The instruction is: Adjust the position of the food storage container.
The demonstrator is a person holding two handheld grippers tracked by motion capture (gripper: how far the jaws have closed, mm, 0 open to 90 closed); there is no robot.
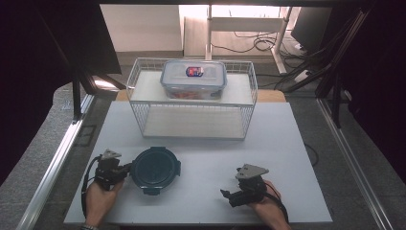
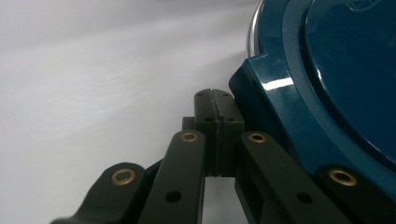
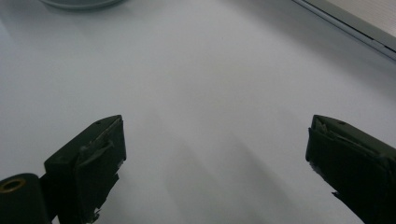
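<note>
Two grippers, one round blue lid on the white table.
Left gripper (image 2: 215,100), jaws pressed together with nothing between, sits against the lid (image 1: 155,168) edge; right gripper (image 3: 215,154) rests well apart, jaws spread.

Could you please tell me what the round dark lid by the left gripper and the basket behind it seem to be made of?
Round teal lid: likely glossy hard plastic, given its sharp highlights and moulded latch tabs. Wire basket: thin white wire mesh, probably coated metal.

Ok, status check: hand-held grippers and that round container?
Left hand-held gripper shut, empty, beside the round blue-lidded container. Right hand-held gripper open, empty, apart on the table. Nothing between them.
</note>
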